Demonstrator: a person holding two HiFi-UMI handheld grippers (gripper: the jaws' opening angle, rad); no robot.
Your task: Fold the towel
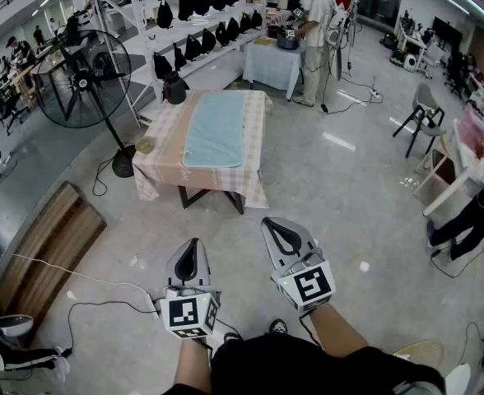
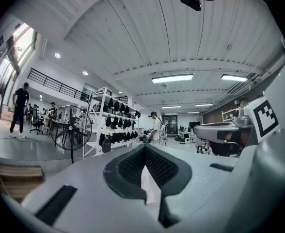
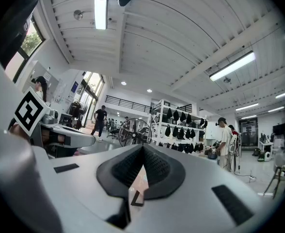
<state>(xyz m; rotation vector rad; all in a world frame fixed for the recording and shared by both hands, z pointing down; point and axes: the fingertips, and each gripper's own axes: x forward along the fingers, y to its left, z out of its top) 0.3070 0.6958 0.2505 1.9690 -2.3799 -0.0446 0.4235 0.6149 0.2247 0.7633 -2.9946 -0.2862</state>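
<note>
Both our grippers, left [image 1: 191, 259] and right [image 1: 281, 238], closed and empty; the limp towel [image 1: 214, 128] likely wants corner pinches.

— What is ahead of you?
— A table [image 1: 240, 202] on dark legs, standing on the pale, glossy floor [image 1: 341, 196]. A checked cloth [image 1: 166, 159] covers it and hangs down over its sides.

— And on the cloth?
— A light blue towel [image 1: 214, 128] lies flat and spread open along the middle, its long side running away from you. A small round thing [image 1: 146, 146] sits at the left edge, too small to name. A black bag [image 1: 174, 89] is at the far left corner; you cannot tell whether it rests on the table or just behind it.

— On the floor?
— A wooden board [image 1: 44, 245] lies to your left, with a thin white cable [image 1: 86, 276] trailing past it.
</note>
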